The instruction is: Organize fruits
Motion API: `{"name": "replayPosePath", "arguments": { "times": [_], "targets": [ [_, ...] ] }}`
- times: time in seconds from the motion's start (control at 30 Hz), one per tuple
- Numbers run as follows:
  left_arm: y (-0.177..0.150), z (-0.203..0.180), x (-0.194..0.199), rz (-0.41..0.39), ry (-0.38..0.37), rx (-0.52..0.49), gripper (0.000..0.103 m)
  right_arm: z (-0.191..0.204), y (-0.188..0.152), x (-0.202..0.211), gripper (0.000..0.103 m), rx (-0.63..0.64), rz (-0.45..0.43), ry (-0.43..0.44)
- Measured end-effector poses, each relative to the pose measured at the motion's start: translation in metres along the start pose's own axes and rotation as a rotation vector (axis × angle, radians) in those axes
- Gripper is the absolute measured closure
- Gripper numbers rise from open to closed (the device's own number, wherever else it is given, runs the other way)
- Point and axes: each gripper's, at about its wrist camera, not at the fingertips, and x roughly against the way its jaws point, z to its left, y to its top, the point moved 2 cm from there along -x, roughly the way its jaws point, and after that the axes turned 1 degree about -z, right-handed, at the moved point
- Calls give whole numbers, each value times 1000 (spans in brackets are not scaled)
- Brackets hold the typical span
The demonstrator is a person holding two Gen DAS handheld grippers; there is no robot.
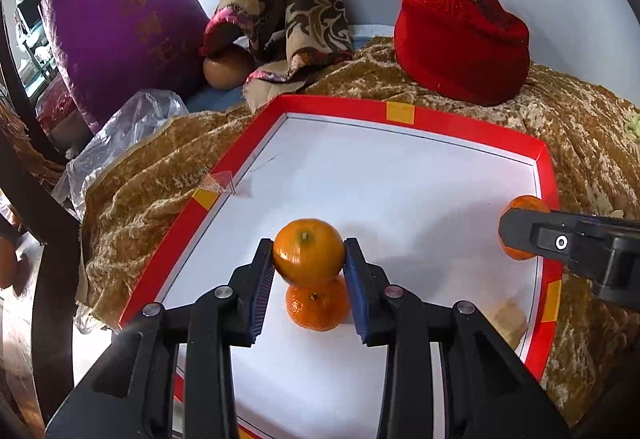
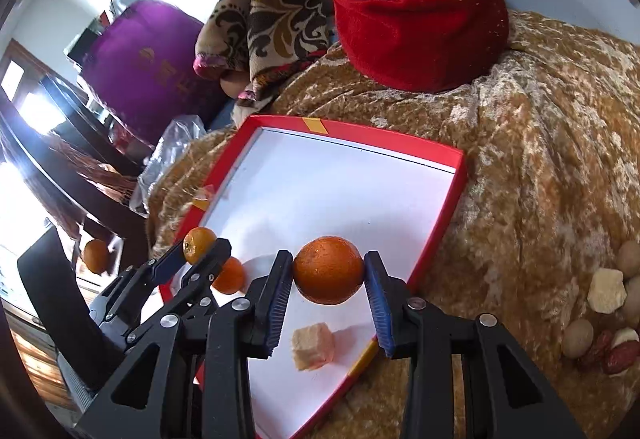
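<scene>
Oranges: you've got one in each claw. Left claw (image 1: 308, 253) is clamped on an orange (image 1: 308, 251) between the blue pads, held above the white floor of the red-rimmed tray (image 1: 344, 105). A second orange (image 1: 318, 305) sits on the tray floor right under it, top part hidden by the held one. Can't tell if the two touch.

Right claw (image 2: 328, 271) is clenched on another orange (image 2: 329, 270), over the near right part of the tray. In the left wrist view that fruit is mostly hidden behind the claw's black finger at the tray's right edge; only orange slivers show.

A pale yellow cube (image 2: 313, 346) lies on the tray floor below the right claw. In the left view it's just a blur near the right rim.

The tray rests on a gold crushed-velvet cloth (image 2: 540, 167). At the right edge of the right wrist view there's a cluster on the cloth: round tan nuts (image 2: 578, 339), red dates (image 2: 620, 355), another pale cube (image 2: 607, 291), partly cut off by the frame.

Behind the tray: red drawstring pouch (image 2: 420, 35), patterned cloth (image 2: 276, 27) half covering a round brown thing, unclear what. Purple bag (image 1: 120, 27) and crumpled clear plastic (image 1: 128, 127) to the left.

One more orange (image 2: 96, 256) shows far left in the right view, off the cloth and blurred; can't tell what it rests on.
</scene>
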Motion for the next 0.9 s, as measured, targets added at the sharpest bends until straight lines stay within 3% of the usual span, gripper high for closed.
{"name": "replayPosePath", "arguments": {
  "times": [0.17,0.23,0.27,0.37,0.47,0.63,0.9],
  "targets": [
    [1,2,3,5,-11,23,69,1,-3,-13,66,22,22,-34],
    [3,3,9,-22,5,32,57,1,-4,-9,64,14,14,-24],
    [5,4,12,-36,11,39,44,1,-4,-4,63,11,2,-15],
    [11,2,27,-103,-17,56,40,-1,-2,16,63,16,-35,-4],
    [15,-16,42,-168,-34,-9,28,-11,-3,49,63,28,-90,-17],
    [13,-68,62,-222,-137,-173,28,-53,-13,115,63,-1,-173,-83],
    [-5,-135,90,-279,-226,-352,24,-133,-43,195,63,-132,-226,-205]
  ]
}}
